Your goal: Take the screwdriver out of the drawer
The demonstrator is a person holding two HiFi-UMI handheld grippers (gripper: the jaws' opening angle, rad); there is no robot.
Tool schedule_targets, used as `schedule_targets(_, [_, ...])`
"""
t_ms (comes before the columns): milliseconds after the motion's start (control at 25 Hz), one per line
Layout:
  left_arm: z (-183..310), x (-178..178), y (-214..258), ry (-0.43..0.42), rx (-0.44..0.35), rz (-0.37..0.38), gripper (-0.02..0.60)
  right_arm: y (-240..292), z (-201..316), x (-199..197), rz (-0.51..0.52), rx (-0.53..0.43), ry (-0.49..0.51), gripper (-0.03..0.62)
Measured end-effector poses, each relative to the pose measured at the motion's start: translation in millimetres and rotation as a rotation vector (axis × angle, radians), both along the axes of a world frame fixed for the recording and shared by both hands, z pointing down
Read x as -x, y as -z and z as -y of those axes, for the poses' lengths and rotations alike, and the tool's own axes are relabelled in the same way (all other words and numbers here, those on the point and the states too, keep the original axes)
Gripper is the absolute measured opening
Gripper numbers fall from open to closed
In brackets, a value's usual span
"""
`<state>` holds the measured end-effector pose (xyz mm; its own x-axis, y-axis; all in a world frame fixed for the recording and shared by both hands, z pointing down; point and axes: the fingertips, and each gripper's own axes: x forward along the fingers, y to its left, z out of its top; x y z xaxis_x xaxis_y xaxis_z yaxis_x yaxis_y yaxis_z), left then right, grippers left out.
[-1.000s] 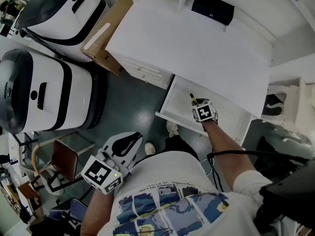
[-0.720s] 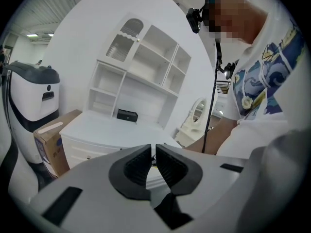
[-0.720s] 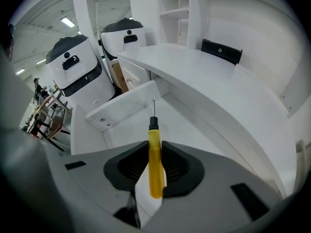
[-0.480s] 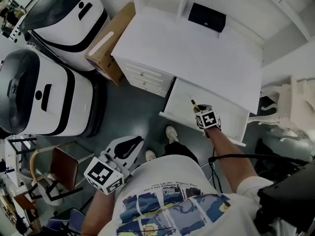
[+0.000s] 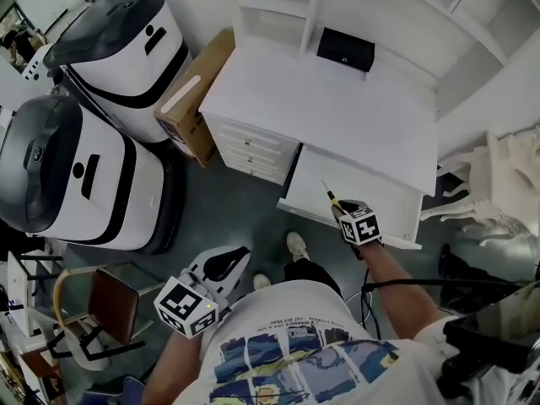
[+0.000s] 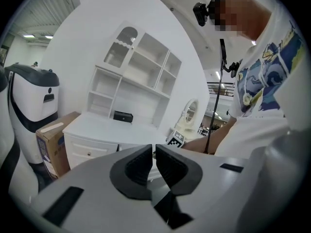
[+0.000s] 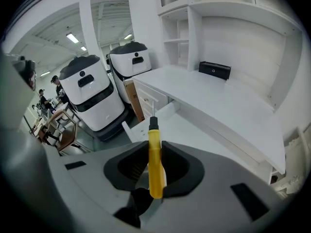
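Observation:
The screwdriver (image 7: 154, 164), with a yellow handle and a thin metal shaft, stands upright between the pads of my right gripper (image 7: 154, 168), which is shut on its handle. In the head view my right gripper (image 5: 348, 218) holds the screwdriver (image 5: 333, 201) above the front part of the open white drawer (image 5: 380, 194), shaft pointing toward the desk. The drawer (image 7: 192, 130) lies below the tool. My left gripper (image 5: 226, 261) hangs low at the person's left side, away from the desk. Seen from its own camera, the left gripper (image 6: 153, 165) is shut with nothing between its pads.
A white desk (image 5: 329, 99) with a hutch carries a small black box (image 5: 346, 49). A cardboard box (image 5: 190, 99) leans at its left, beside two large white-and-black machines (image 5: 80, 175). A chair (image 5: 105, 298) stands lower left, and white ornate furniture (image 5: 498, 184) stands at the right.
My right gripper has risen out of the drawer with the screwdriver, toward the drawer's front edge. The left gripper has shifted a little sideways, still shut and empty.

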<state>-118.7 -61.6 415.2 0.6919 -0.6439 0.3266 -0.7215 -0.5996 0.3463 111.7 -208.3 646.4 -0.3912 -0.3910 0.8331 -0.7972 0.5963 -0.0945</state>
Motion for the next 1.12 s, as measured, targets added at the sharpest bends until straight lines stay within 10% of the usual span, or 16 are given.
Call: schedule_targets(1120, [-68, -19, -7, -0.076, 0.008, -0.031, 0.014, 151, -141, 77, 0.202, -0.169, 0.181, 0.098])
